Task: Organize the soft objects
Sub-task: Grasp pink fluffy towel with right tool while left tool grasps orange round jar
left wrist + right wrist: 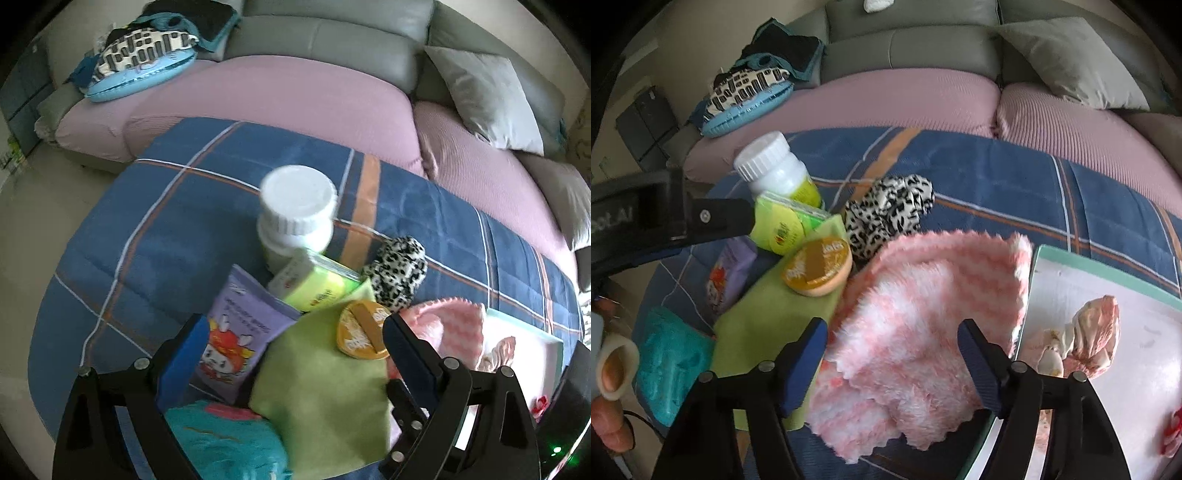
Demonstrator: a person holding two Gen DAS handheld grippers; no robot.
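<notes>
pink cloth [923, 332] between right fingers [979, 354] (untouched)

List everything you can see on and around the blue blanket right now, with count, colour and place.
blanket: one, blue plaid, spread over sofa
sofa: one, grey, pink seat covers, behind
pillow: one, grey, sofa right
clothes pile: one, blue and black-white, sofa left
bottle: one, white, pile's far end
box: one, yellow-green, beside bottle
pouch: one, purple, left
green cloth: one, centre
orange tub: one, on green cloth
leopard scrunchie: one, black-white
fluffy cloth: one, pink-white, beside tray
teal item: one, left
tray: one, white, right
pink fabric piece: one, in tray
left tool: open over green cloth
right tool: open over fluffy cloth
</notes>
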